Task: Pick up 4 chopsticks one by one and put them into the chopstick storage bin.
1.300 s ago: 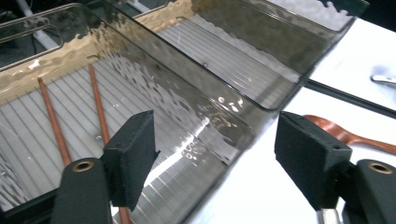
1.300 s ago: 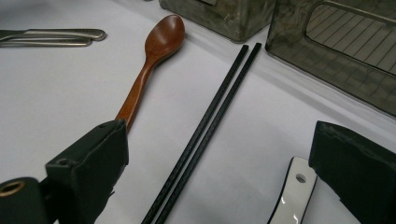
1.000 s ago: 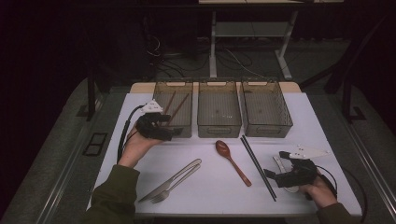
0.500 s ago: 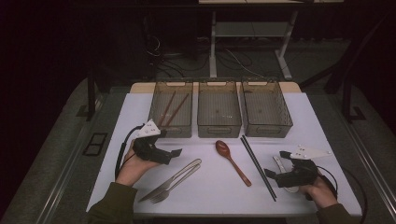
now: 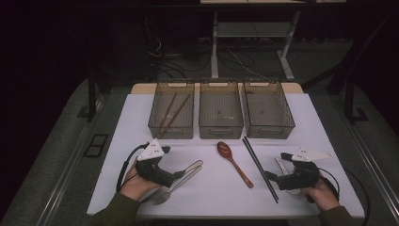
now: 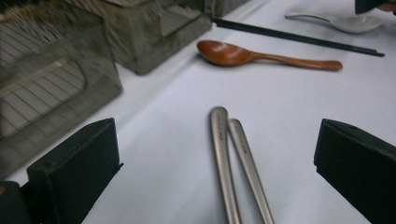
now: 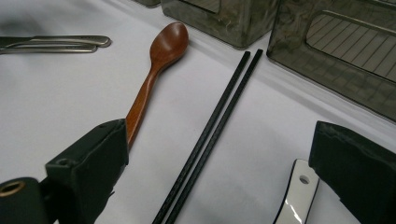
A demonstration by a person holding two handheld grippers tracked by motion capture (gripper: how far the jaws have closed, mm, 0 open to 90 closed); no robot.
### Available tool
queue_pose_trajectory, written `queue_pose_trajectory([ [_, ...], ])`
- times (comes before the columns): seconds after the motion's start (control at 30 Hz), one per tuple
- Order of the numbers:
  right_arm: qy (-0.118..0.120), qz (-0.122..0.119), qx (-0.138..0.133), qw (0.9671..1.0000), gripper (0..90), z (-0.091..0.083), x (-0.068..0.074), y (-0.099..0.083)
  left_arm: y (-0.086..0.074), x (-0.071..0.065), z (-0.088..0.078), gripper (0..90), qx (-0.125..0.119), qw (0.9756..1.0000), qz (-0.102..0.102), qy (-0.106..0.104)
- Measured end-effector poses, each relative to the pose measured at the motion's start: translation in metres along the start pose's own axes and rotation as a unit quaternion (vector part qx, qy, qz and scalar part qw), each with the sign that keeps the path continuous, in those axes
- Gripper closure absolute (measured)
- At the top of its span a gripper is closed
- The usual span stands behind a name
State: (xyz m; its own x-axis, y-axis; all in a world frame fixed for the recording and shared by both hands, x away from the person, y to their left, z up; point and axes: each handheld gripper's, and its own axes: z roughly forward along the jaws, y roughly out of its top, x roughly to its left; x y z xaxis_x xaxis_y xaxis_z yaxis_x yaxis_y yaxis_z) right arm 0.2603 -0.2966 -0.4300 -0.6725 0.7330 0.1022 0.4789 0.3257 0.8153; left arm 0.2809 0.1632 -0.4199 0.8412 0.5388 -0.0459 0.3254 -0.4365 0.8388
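Left gripper (image 5: 181, 174) low over the table (image 5: 329, 122), jaws just been opening, now wide apart with nothing clamped; the two metal utensils (image 6: 236, 163) lie side by side on the table between them, handles pointing at the wooden spoon (image 6: 261, 55). Right gripper (image 5: 269, 175) jaws apart, empty, black chopsticks (image 7: 210, 126) between them, white spoon (image 7: 294, 200) by one jaw.

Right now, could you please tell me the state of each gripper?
Left gripper: fingers just opened wide, holding nothing, the metal cutlery handles lying between them.
Right gripper: open, holding nothing, over the black chopsticks.
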Motion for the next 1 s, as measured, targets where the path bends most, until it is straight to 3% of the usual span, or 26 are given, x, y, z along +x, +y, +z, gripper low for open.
queue_pose_trajectory([
  [0.4, -0.022, 0.013, -0.011, 0.9996, 4.6, -0.003, 0.003, 0.011, -0.009, -0.001, 0.005, 0.0, 0.009, 0.9998, -0.007, -0.014],
  [0.73, -0.01, 0.002, 0.026, 0.9996, 4.9, 0.009, 0.004, 0.033, -0.01, -0.001, 0.005, 0.0, 0.007, 0.9998, -0.011, -0.015],
  [0.83, -0.01, 0.007, 0.031, 0.9994, 8.2, 0.015, 0.004, 0.038, -0.01, -0.002, 0.005, 0.0, 0.004, 0.9998, -0.011, -0.015],
  [1.0, -0.014, 0.014, 0.046, 0.9987, 21.9, 0.025, 0.001, 0.046, -0.01, -0.002, 0.006, 0.0, 0.003, 0.9998, -0.015, -0.013],
])
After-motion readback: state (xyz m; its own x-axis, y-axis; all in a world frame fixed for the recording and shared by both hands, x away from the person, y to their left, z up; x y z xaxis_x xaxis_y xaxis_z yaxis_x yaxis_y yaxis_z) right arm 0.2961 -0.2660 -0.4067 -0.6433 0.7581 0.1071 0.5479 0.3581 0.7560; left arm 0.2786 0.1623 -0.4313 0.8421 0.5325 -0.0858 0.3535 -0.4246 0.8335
